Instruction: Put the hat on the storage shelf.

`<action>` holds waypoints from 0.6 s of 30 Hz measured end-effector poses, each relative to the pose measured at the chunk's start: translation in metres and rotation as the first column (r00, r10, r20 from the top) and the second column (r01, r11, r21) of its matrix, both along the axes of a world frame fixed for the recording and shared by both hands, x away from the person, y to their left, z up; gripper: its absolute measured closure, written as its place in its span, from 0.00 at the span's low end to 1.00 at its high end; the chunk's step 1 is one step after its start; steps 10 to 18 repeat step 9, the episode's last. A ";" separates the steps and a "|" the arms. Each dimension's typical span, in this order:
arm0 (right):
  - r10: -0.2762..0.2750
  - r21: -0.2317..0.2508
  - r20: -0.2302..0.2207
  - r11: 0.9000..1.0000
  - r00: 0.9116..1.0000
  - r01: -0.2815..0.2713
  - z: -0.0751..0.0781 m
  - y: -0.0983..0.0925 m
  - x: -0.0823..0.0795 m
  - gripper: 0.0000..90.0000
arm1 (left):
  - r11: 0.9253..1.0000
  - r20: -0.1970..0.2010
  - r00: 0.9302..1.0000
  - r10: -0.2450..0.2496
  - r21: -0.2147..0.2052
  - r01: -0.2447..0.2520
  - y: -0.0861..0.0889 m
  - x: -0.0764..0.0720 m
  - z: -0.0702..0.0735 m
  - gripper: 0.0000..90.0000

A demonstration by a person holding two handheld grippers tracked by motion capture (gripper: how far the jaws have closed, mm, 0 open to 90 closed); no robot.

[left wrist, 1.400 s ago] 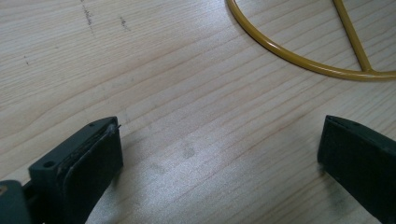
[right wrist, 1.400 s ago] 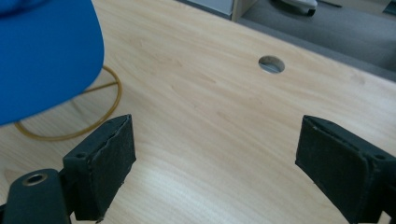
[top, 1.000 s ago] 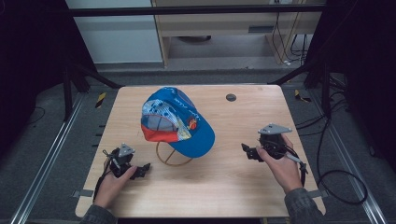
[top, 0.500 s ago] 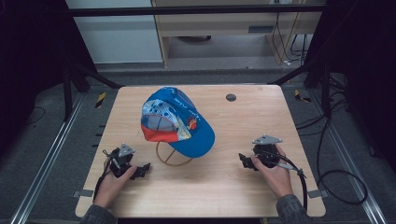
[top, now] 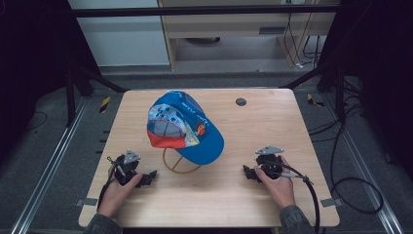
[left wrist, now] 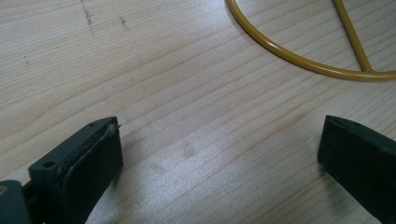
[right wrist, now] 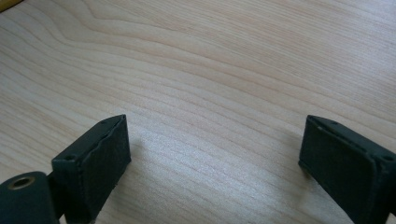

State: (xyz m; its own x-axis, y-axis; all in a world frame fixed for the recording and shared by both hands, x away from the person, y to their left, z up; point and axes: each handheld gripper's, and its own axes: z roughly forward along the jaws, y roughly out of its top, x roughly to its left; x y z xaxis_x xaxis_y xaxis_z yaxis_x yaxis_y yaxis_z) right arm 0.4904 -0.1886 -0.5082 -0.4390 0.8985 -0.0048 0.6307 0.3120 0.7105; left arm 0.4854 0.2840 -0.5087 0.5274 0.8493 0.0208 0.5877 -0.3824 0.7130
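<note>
Resting grippers point(top: 150, 178) beside cap point(top: 187, 127)

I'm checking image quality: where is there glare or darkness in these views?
High view: dark surroundings, evenly lit table, cap clear. Left gripper view: pale sheen on the wood between the jaws, yellow wire stand sharp. Right gripper view: similar sheen, jaws casting soft shadows.

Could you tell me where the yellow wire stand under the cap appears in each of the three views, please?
High view: the yellow wire stand sits at table centre, its ring showing below the blue cap.
Left gripper view: its ring curves across the top right corner, beyond the open jaws.
Right gripper view: I cannot make out the stand here; bare wood lies between the open jaws.
Shared landmark: the wooden table, whose grain runs through all three.
</note>
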 end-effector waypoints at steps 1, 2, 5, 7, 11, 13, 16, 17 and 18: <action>0.000 0.000 0.000 1.000 1.000 0.000 0.000 0.000 0.000 0.09 | 1.000 0.000 1.000 0.000 0.000 0.000 0.000 0.000 0.000 0.00; -0.002 0.000 0.001 1.000 1.000 0.002 0.000 0.001 0.000 0.09 | 1.000 0.000 1.000 0.000 0.000 0.000 0.000 0.000 0.000 0.00; -0.012 0.014 0.030 1.000 0.999 0.012 -0.004 0.001 -0.002 0.07 | 1.000 0.000 1.000 0.000 0.000 0.000 0.000 0.000 0.000 0.00; -0.012 0.016 0.028 1.000 1.000 0.011 -0.004 0.002 -0.004 0.07 | 1.000 0.000 1.000 0.000 0.000 0.000 0.000 0.000 0.000 0.00; -0.009 0.017 0.029 1.000 1.000 0.009 -0.004 0.002 -0.005 0.07 | 1.000 -0.001 1.000 0.000 0.000 0.000 0.000 0.001 0.000 0.00; -0.009 0.017 0.029 1.000 1.000 0.009 -0.004 0.002 -0.005 0.07 | 1.000 -0.001 1.000 0.000 0.000 0.000 0.000 0.001 0.000 0.00; -0.009 0.017 0.029 1.000 1.000 0.009 -0.004 0.002 -0.005 0.07 | 1.000 -0.001 1.000 0.000 0.000 0.000 0.000 0.001 0.000 0.00; -0.009 0.017 0.029 1.000 1.000 0.009 -0.004 0.002 -0.005 0.07 | 1.000 -0.001 1.000 0.000 0.000 0.000 0.000 0.001 0.000 0.00; -0.009 0.017 0.029 1.000 1.000 0.009 -0.004 0.002 -0.005 0.07 | 1.000 -0.001 1.000 0.000 0.000 0.000 0.000 0.001 0.000 0.00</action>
